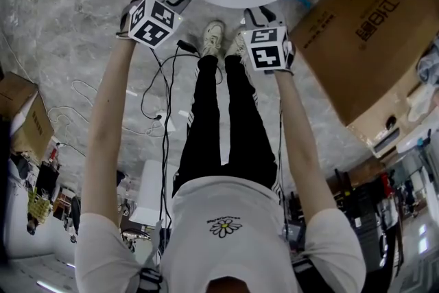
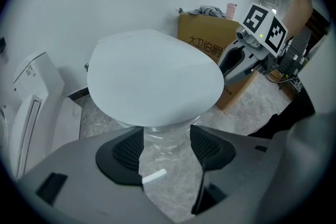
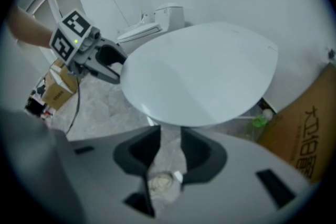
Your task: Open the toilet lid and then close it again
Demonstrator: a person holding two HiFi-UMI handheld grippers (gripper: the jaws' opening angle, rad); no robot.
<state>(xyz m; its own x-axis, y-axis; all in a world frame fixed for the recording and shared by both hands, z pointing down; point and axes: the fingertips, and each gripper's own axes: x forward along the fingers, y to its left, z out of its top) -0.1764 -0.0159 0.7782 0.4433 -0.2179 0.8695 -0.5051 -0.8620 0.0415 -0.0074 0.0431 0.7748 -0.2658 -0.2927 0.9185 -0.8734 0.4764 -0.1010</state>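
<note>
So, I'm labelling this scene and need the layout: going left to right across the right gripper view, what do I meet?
The left hand-held gripper → toilet lid → cardboard box.

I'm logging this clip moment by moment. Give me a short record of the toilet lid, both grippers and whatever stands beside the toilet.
toilet lid: white, down
left gripper: jaws apart, nothing between them, near the lid's front rim
right gripper: jaws apart with a narrower gap, nothing between them, near the lid's front rim
beside toilet: cardboard box on the floor
</note>
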